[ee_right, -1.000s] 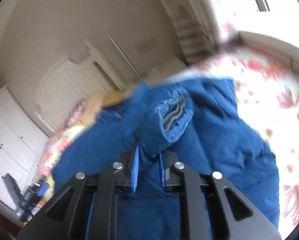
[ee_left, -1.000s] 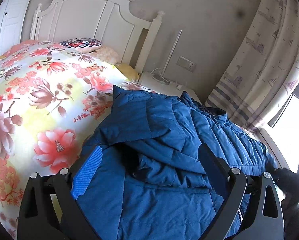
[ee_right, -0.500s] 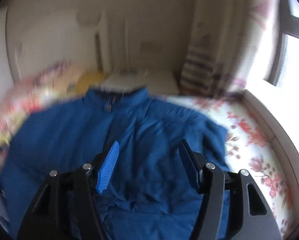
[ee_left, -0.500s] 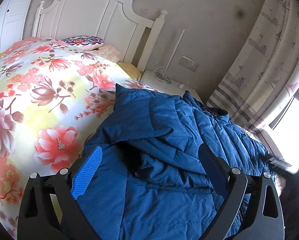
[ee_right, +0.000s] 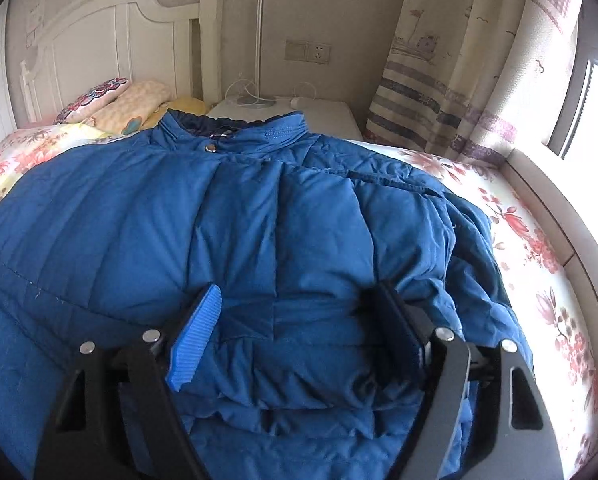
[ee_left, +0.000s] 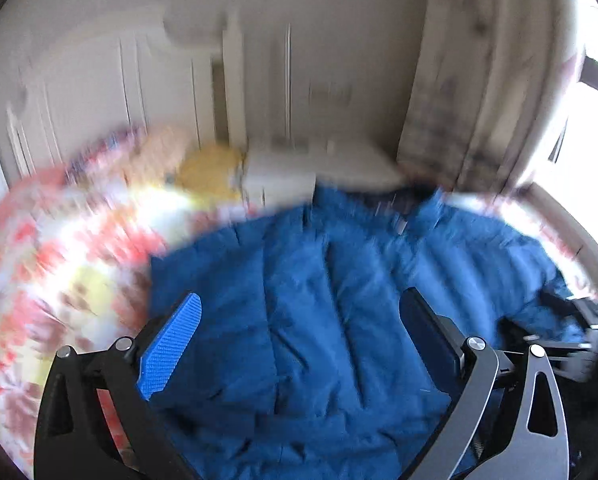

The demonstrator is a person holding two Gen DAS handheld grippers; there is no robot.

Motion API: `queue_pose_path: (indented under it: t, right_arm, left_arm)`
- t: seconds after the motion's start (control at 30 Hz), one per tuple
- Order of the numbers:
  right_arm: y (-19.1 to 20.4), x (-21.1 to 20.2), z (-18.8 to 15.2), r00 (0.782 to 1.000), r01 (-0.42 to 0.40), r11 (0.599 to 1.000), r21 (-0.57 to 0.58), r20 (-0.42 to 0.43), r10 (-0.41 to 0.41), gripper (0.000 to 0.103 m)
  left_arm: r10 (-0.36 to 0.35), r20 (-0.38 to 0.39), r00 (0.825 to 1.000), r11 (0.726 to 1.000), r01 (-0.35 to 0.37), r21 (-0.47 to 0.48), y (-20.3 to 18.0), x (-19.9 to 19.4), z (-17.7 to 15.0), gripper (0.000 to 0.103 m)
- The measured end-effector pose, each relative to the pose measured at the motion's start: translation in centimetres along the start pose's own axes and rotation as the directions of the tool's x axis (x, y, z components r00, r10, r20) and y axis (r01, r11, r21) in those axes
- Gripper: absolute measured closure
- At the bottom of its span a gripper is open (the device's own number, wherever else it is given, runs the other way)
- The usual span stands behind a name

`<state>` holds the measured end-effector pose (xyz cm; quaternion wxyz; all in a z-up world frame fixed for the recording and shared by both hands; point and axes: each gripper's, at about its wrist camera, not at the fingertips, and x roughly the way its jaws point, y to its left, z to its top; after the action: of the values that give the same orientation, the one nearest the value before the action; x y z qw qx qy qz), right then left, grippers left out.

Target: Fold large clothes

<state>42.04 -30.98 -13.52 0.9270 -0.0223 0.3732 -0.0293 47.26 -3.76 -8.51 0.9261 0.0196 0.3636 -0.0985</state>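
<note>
A large blue padded jacket (ee_right: 227, 216) lies spread on the bed, collar toward the headboard, with its sleeves folded over the body. My right gripper (ee_right: 295, 312) is open and empty just above the jacket's lower middle. The left wrist view is motion-blurred; it shows the same jacket (ee_left: 331, 304) below my left gripper (ee_left: 299, 320), which is open and empty. The right gripper's black body (ee_left: 579, 328) shows at the right edge of that view.
The floral bedspread (ee_right: 539, 240) surrounds the jacket. Pillows (ee_right: 115, 104) and the white headboard (ee_right: 111, 44) are at the far end. A white nightstand (ee_right: 307, 114) with a lamp stands by the striped curtain (ee_right: 439, 92). A window is at the right.
My right gripper has let go of the sleeve, opened and settled over the jacket's middle. My left gripper has swung fast toward the jacket's centre, still open.
</note>
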Motion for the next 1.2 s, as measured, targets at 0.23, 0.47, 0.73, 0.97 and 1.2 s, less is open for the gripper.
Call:
queue_pose_path:
  t: [0.23, 0.47, 0.73, 0.97, 1.2]
  right_arm:
    - [-0.4, 0.3, 0.2, 1.000, -0.022, 1.000, 0.013, -0.005, 0.022, 0.021]
    - [-0.2, 0.6, 0.3, 1.000, -0.026, 1.000, 0.006, -0.014, 0.026, 0.017]
    - [-0.3, 0.7, 0.3, 0.999, -0.048, 0.999, 0.015, -0.020, 0.048, 0.014]
    - [-0.2, 0.7, 0.3, 0.998, -0.052, 0.999, 0.014, -0.022, 0.052, 0.011]
    - [-0.2, 0.7, 0.5, 0.995, -0.093, 0.996, 0.004, -0.036, 0.094, 0.005]
  left_arm:
    - [0.015, -0.123, 0.992, 1.000, -0.014, 0.010, 0.2, 4.0, -2.6, 0.006]
    - [0.043, -0.058, 0.997, 0.999, -0.042, 0.022, 0.4, 3.6, 3.2, 0.006]
    - [0.041, -0.216, 0.975, 0.997, -0.055, -0.059, 2.6, 9.7, 3.1, 0.005]
    - [0.032, -0.006, 0.999, 0.999, -0.032, -0.016, -0.1, 1.6, 0.3, 0.005]
    - [0.057, -0.089, 0.994, 0.998, -0.056, 0.010, -0.4, 5.1, -2.5, 0.004]
